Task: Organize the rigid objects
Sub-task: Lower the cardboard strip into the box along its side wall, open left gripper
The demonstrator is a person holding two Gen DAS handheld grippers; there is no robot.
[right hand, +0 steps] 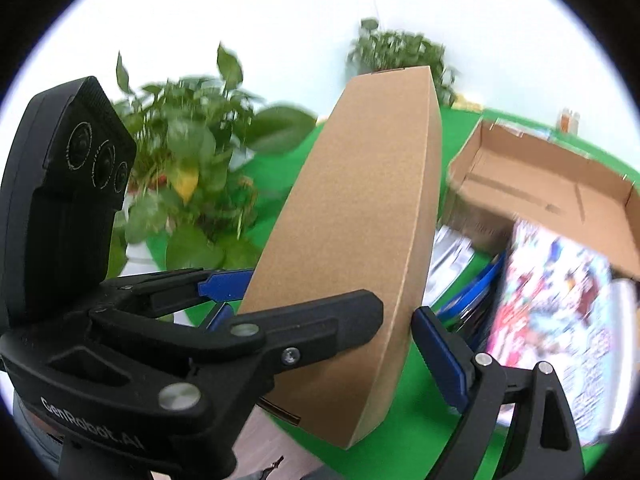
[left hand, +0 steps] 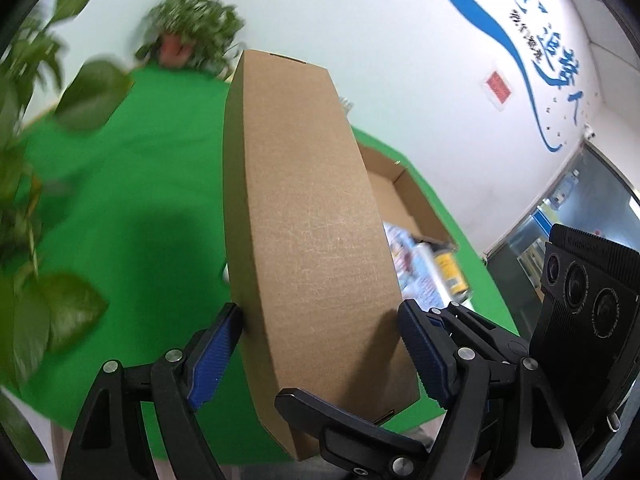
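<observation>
Between my jaws stands a long, flat, closed cardboard box (left hand: pixel 308 240), plain brown, set on its narrow edge and tilted, its far end lifted above the green cloth (left hand: pixel 132 184). Just to its right on that cloth lies an open cardboard tray (right hand: pixel 540 184), with glossy printed packets (right hand: pixel 560 320) against its near side.

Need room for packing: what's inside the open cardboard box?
The open cardboard box shows a bare floor at its far end; a colourful package covers its near part.
</observation>
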